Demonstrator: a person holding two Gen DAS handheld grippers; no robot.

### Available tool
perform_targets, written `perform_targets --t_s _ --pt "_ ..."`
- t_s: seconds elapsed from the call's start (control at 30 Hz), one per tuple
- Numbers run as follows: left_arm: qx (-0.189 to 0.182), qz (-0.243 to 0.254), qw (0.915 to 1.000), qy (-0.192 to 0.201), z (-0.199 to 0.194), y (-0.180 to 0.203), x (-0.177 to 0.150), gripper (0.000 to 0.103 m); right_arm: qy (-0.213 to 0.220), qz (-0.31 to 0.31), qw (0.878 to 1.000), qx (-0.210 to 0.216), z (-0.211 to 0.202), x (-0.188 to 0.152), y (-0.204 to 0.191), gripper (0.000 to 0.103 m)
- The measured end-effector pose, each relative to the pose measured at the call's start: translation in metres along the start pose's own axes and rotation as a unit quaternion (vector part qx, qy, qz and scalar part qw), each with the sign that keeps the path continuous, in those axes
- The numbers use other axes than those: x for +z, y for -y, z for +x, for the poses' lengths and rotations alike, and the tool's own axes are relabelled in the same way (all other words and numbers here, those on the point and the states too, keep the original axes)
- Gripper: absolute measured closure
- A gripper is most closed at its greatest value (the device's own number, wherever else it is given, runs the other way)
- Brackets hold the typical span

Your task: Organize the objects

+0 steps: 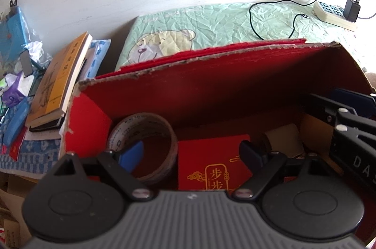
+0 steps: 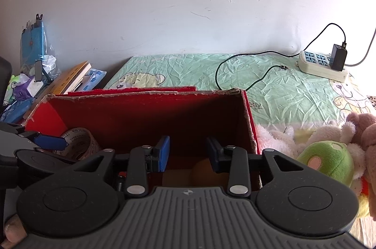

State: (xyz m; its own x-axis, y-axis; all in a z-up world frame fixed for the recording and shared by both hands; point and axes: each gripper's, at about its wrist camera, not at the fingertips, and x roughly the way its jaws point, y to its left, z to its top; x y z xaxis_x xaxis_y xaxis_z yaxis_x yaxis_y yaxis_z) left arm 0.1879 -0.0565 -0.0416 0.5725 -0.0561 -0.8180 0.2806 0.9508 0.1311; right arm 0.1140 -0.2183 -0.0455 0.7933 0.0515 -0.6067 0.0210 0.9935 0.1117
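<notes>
A red cardboard box (image 1: 211, 75) stands open on a bed; it also shows in the right wrist view (image 2: 150, 112). Inside lie a roll of clear tape (image 1: 150, 129), a red booklet with gold print (image 1: 211, 159) and a brown tape roll (image 1: 284, 138). My left gripper (image 1: 191, 155) is open and empty, reaching into the box, with its left finger inside the tape roll's ring. My right gripper (image 2: 188, 152) is open and empty over the box's right half; it shows at the right edge of the left wrist view (image 1: 352, 108). The clear tape roll (image 2: 80, 143) lies at left in the right wrist view.
A green bear-print sheet (image 2: 282, 89) covers the bed. A power strip with a black adapter (image 2: 324, 63) and cable lies at the back right. Books (image 1: 58, 79) and clutter are piled left of the box. Plush toys (image 2: 329, 155) lie to its right.
</notes>
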Motion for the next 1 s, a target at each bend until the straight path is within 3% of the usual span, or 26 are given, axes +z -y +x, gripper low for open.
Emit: perform_targets --t_s 1.0 --pt "0.026 0.011 0.9996 0.011 -0.0022 0.0036 -0.001 0.013 0.002 0.0 1.0 0.004 -0.0013 -0.0007 0.0012 0.065"
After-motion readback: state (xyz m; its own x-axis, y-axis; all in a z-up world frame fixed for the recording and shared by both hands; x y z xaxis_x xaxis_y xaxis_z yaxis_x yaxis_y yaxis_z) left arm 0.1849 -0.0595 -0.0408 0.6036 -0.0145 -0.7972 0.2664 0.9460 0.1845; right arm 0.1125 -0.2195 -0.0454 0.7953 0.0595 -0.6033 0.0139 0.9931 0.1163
